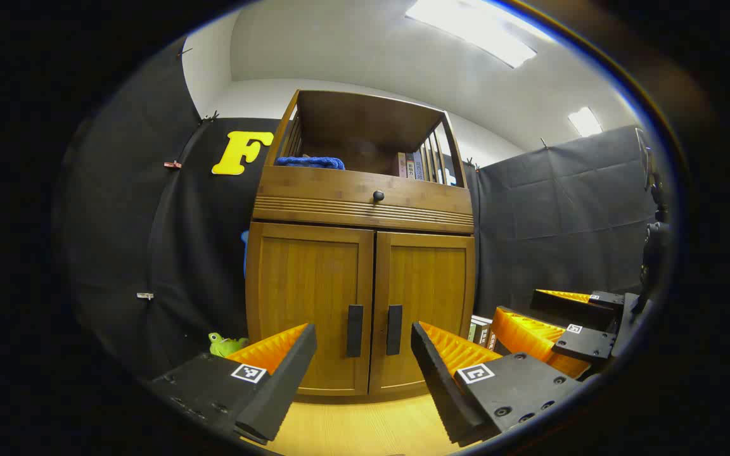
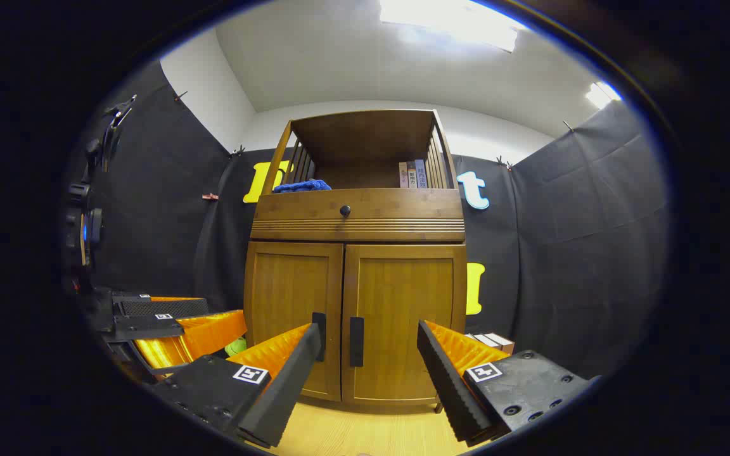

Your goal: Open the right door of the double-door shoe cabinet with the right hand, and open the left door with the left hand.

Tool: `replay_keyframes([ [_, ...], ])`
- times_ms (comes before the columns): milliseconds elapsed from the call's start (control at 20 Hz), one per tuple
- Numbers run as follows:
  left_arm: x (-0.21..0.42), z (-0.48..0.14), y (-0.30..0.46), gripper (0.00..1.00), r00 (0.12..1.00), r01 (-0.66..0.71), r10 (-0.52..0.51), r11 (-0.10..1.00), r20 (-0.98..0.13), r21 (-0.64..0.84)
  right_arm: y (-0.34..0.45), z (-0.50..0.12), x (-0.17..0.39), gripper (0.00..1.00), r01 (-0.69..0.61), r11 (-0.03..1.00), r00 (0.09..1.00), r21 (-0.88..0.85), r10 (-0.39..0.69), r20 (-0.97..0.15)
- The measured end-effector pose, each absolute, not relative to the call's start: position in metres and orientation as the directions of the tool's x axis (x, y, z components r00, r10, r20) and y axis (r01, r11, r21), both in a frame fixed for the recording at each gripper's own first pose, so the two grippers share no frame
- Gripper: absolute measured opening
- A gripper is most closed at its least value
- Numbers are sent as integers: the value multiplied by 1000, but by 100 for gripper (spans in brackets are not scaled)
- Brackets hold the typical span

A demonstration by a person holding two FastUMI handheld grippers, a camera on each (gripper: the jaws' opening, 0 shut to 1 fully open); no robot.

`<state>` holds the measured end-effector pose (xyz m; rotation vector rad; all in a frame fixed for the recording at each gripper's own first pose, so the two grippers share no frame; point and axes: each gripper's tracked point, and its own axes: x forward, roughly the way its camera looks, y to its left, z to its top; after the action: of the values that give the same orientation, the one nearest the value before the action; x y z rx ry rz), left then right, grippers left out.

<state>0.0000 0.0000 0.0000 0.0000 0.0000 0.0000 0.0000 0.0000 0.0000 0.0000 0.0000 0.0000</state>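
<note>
Bamboo double-door shoe cabinet [image 2: 355, 316]: stiff hinged doors likely swing lightly by their dark vertical handles [image 2: 356, 341], both grippers [image 1: 363, 367] [image 2: 370, 373] spread wide.

Wooden shoe cabinet [image 2: 355, 304] upright; left door [image 2: 293, 316], right door [image 2: 403, 320] closed.

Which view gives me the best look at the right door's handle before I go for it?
The right gripper view: the right door's handle stands unobstructed between the open right gripper fingers. The left gripper view also shows that handle whole between the open left gripper fingers, beside the left door's handle, but off-centre.
</note>
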Motion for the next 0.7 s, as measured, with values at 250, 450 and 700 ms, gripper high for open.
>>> replay_keyframes([
  [250, 4, -2, 3, 93, 1000, -7, 7, 1000, -6, -5, -1, 0, 1, 97, -1, 1000, 1000, 9, 1, -2],
  [450, 3, 0, 3, 93, 1000, -7, 7, 1000, 1, -8, -1, 0, 3, 97, -13, 1000, 1000, 19, 13, 0],
  [700, 5, 2, 2, 94, 1000, -4, 4, 1000, 1, -11, 0, -1, 4, 97, -15, 1000, 1000, 11, 15, -4],
])
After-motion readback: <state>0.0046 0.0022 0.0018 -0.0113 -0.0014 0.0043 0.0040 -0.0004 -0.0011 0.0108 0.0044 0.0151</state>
